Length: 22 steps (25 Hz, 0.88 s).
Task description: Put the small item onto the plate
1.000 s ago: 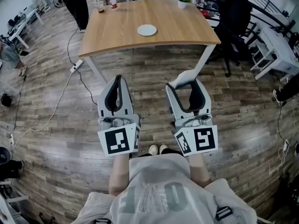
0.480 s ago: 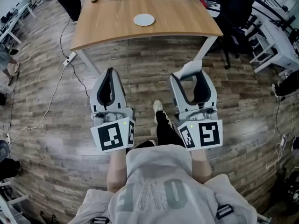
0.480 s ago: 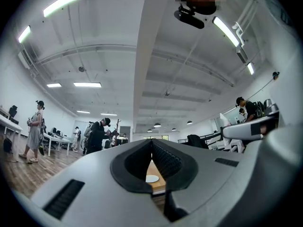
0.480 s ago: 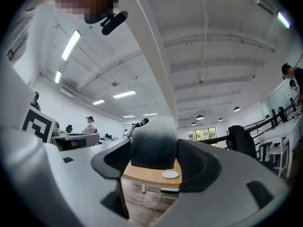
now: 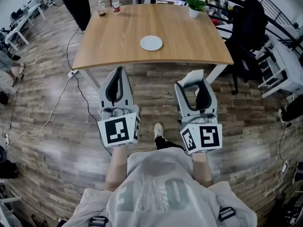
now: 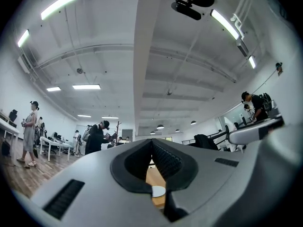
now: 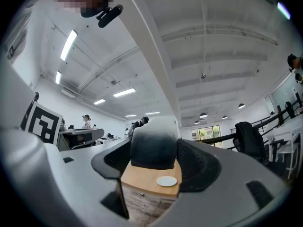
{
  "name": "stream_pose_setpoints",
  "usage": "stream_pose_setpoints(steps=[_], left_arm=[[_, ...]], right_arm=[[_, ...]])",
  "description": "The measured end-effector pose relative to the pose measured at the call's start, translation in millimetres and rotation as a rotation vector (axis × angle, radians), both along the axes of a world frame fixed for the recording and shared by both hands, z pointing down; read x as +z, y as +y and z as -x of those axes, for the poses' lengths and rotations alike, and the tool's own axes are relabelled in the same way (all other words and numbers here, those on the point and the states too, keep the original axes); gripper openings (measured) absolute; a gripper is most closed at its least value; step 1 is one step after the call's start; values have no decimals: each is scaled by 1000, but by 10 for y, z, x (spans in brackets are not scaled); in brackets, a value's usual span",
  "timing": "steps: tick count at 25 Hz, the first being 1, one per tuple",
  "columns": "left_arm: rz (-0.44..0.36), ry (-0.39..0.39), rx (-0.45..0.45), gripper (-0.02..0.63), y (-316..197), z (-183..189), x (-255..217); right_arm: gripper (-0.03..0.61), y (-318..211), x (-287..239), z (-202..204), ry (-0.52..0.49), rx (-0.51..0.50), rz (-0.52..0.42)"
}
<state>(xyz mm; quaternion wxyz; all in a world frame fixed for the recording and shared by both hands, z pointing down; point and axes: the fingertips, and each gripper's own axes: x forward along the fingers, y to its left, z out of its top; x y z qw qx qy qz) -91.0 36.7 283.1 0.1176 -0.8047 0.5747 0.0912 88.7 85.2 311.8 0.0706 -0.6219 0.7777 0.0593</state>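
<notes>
Small item being held in the right gripper, out over the wooden floor.
The item, white and seemingly soft or crumpled, is sitting pinched between the right jaws at centre-right of the head view. The left gripper is hanging beside it, jaws pressed together on nothing. The white plate is lying mid-table, upper centre, well apart from both.
</notes>
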Motion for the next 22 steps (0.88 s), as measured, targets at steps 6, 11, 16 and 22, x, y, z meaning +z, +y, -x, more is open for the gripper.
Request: stream_pose_setpoints(steps=[6, 11, 16, 22], left_arm=[[-45, -32, -36, 9, -523, -217, -205], [-39, -24, -93, 8, -1209, -238, -279], [-23, -10, -132, 9, -1807, -285, -245], [5, -5, -129, 9, -2372, -366, -158]], right_arm=[[310, -690, -171, -110, 28, -58, -40], [310, -1425, -213, -175, 34, -106, -31], [310, -2058, -237, -293, 44, -124, -25], [310, -2573, -232, -318, 56, -144, -18]])
